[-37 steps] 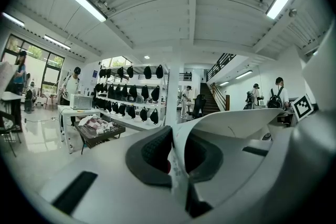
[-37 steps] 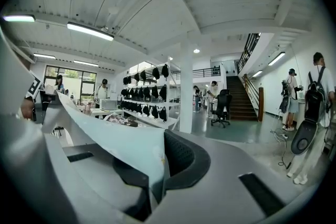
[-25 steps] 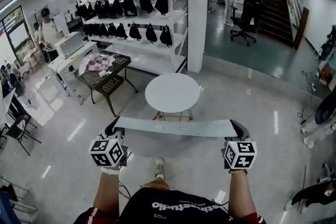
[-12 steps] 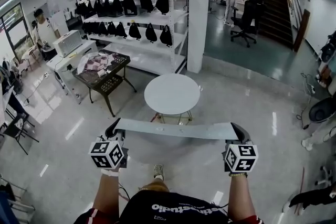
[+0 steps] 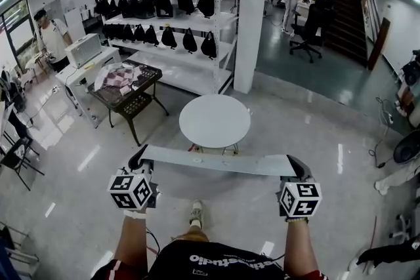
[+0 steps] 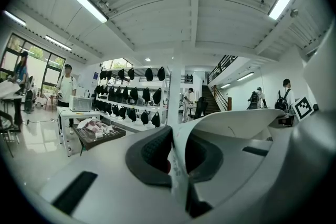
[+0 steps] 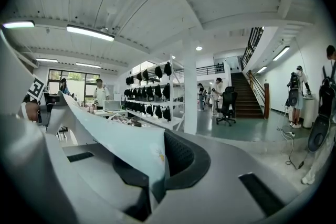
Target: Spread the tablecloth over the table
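Observation:
A pale grey-blue tablecloth (image 5: 216, 161) hangs stretched as a flat band between my two grippers, at chest height in front of the person. My left gripper (image 5: 139, 158) is shut on the cloth's left end, and the cloth edge (image 6: 236, 120) runs from between its dark pads (image 6: 152, 150). My right gripper (image 5: 296, 166) is shut on the right end, with the cloth (image 7: 115, 139) pinched against its pads (image 7: 181, 157). The round white table (image 5: 214, 120) stands on the floor just beyond the cloth, bare on top.
A black mesh table (image 5: 141, 101) with fabric on it stands to the left. White shelving (image 5: 172, 10) with black bags and a white pillar (image 5: 248, 16) rise behind. An office chair (image 5: 308, 26) and people stand farther off.
Both grippers and the stretched cloth have advanced slightly toward the round table. The cloth stays taut and held at both ends.

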A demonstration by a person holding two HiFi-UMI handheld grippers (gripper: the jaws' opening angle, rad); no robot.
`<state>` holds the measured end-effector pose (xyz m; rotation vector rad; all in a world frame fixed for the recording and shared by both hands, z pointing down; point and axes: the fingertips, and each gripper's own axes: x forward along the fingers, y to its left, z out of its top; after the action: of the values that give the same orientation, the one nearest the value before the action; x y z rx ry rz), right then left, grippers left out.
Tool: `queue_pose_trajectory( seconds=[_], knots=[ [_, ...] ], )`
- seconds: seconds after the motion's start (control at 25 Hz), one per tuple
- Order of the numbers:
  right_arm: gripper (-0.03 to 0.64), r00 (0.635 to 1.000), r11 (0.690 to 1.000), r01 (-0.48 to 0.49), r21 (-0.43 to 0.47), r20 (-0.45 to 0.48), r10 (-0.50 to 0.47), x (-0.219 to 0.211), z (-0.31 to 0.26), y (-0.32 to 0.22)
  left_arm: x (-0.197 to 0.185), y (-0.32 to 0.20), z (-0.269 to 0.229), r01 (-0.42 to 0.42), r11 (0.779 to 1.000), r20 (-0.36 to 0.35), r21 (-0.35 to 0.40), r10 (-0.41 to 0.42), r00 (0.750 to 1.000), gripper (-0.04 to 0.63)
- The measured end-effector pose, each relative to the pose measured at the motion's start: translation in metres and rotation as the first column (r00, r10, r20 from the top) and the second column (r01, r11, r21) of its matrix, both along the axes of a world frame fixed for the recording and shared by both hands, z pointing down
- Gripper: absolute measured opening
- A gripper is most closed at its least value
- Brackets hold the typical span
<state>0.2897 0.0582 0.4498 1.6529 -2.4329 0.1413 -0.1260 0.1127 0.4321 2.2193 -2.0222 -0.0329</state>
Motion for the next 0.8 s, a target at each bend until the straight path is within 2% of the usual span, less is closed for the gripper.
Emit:
queue_pose_trajectory(
  seconds=[0.52,0.8],
  knots=[
    [0.029,1.0,1.0,-0.004,0.005,0.002,0.004,-0.018,-0.016,-0.088,-0.019,-0.092,-0.005,-0.01,1.0,-0.021,0.006,0.011,1.0,0.023],
    [0.029,1.0,1.0,-0.011,-0.002,0.004,0.011,-0.041,-0.019,-0.143,-0.044,-0.153,-0.009,-0.021,1.0,-0.028,0.009,0.022,0.999,0.023]
  ],
)
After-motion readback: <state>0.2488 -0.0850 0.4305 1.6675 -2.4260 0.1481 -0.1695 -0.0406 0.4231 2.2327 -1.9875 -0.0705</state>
